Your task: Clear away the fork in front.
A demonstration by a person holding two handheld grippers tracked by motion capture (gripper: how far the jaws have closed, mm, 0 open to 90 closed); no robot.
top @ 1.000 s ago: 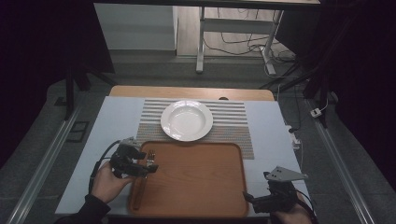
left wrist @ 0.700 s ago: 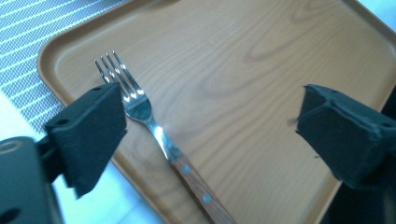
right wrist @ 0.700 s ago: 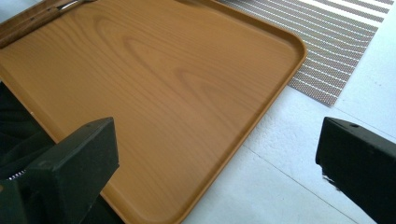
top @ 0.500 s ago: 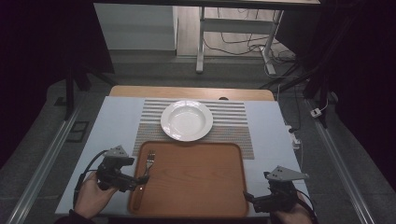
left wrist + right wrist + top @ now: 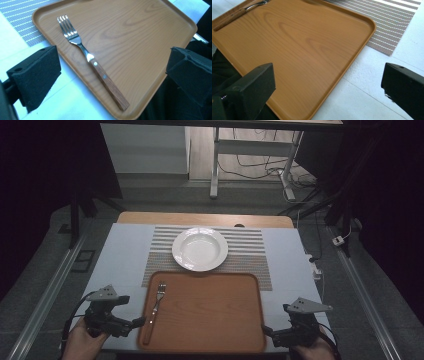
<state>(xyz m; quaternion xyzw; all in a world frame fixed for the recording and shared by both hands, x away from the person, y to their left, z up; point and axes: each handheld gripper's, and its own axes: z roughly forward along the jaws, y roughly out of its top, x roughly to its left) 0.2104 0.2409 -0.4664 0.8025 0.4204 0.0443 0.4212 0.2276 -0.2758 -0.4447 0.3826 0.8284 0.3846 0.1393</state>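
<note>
A fork with a wooden handle lies along the left side of a wooden tray, tines pointing away from me. My left gripper rests at the tray's near left corner, just left of the fork's handle, open and holding nothing. In the left gripper view the fork lies on the tray ahead of the wide-apart jaws of the left gripper. My right gripper sits at the tray's near right corner, open. In the right gripper view, bare tray lies ahead of the right gripper.
A white deep plate stands on a striped placemat just beyond the tray. A pale cloth covers the table. A cable and a plug lie at the table's right edge.
The left gripper, over the fork's handle a second ago, has let the fork go on the tray and drawn back to the near left. The right gripper has stayed put.
</note>
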